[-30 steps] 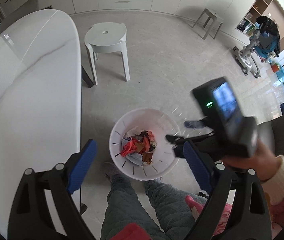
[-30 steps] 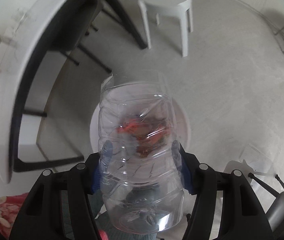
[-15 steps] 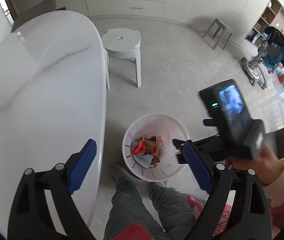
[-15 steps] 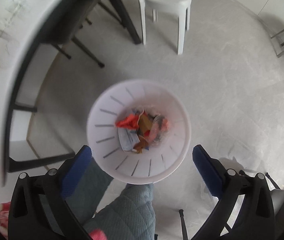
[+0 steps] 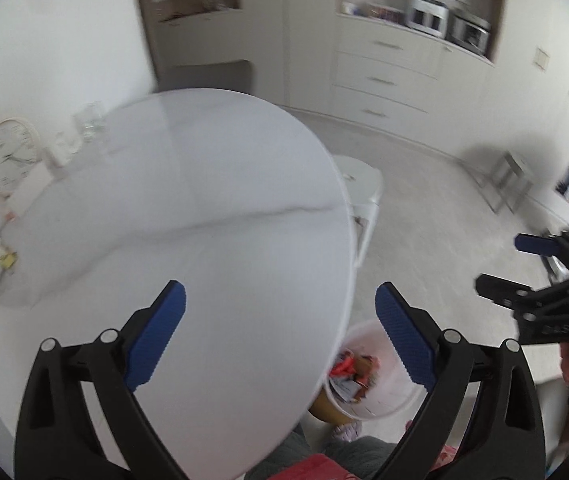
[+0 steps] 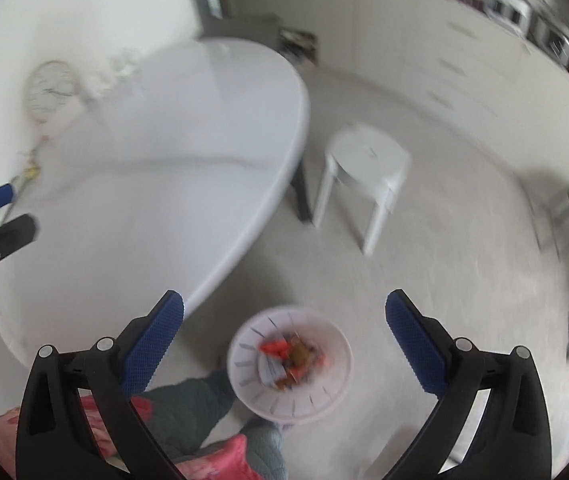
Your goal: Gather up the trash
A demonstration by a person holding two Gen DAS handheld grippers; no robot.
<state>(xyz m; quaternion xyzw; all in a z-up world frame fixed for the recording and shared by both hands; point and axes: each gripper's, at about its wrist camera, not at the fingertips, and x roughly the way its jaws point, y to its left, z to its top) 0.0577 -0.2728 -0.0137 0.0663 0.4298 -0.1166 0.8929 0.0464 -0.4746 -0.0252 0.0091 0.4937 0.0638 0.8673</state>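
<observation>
A: Which step, d'you reckon?

B: Between items, I'd say. Both tools carry nothing. Left gripper has its blue ribbed pads spread wide w/ nothing between them; right gripper likewise, jaws apart, empty. Next move prob. calls for finding another scrap, maybe among the small stuff at the table's far edge, and lining up on it w/ jaws apart.

A: Run me thru the scene, big to small.

B: White table: oval top, glossy, faint grey vein like marble, rounded thin edge. Floor's pale, matte-looking. Then the white stool: round moulded plastic seat w/ a small centre hole, stubby legs, just beside the table's end. Then the trash bin: round white plastic, slotted wall, on the floor near the person's knees, just off the table edge.

A: And the trash?

B: Crumpled wrappers in the bin's bottom, red, orange, grey-blue, look like thin film or paper. Blurred, so no finer detail.

A: Anything else small?

B: A round clock at the table's far side by the wall, plus bits near it, too soft to name.
</observation>
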